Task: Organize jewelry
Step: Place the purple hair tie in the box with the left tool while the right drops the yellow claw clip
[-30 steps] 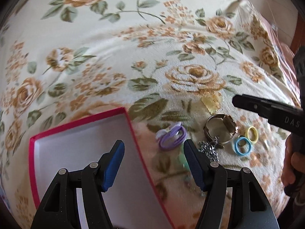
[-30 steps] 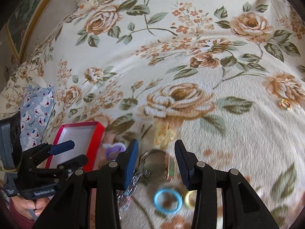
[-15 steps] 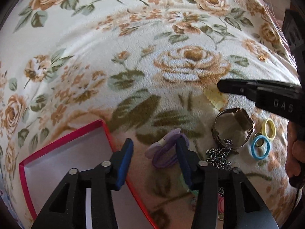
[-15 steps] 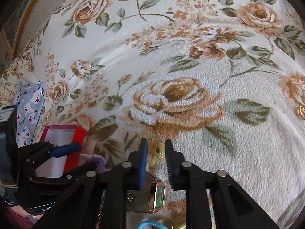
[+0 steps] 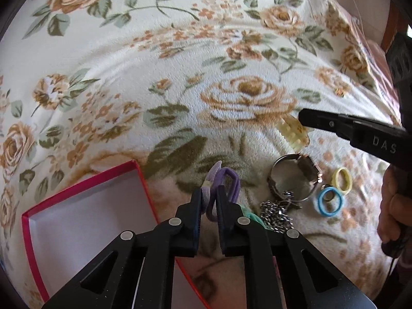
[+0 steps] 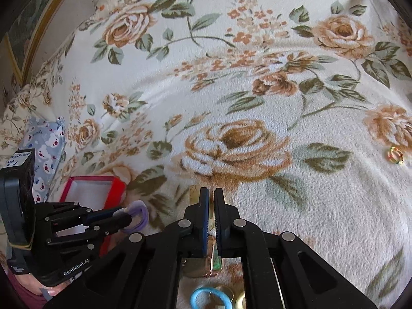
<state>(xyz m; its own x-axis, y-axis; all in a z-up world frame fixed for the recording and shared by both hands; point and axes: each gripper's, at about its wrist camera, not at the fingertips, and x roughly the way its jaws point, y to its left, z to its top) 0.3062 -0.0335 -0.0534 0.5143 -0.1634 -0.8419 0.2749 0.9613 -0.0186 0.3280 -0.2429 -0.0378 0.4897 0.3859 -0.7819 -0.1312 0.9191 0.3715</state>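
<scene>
My left gripper (image 5: 209, 193) is shut on a purple hair tie (image 5: 226, 182), which lies on the floral blanket just right of an open red box (image 5: 85, 193) with a white inside. My right gripper (image 6: 211, 195) is shut on a pale yellow hair claw clip (image 5: 292, 131); in the right wrist view only a sliver of the clip (image 6: 193, 195) shows beside the pads. A metal bangle watch (image 5: 293, 177), a silver chain (image 5: 276, 213), a blue ring (image 5: 329, 202) and a yellow ring (image 5: 342, 176) lie between the grippers.
A small gold ring (image 6: 395, 155) lies far right on the blanket. A blue patterned cloth (image 6: 46, 144) sits at the left beyond the red box (image 6: 90, 193). A green item (image 5: 253, 217) lies partly hidden under my left gripper.
Both grippers went from wide open to shut. The left moved right from over the box and closed on the purple hair tie. The right moved forward over the watch and closed on the claw clip.
</scene>
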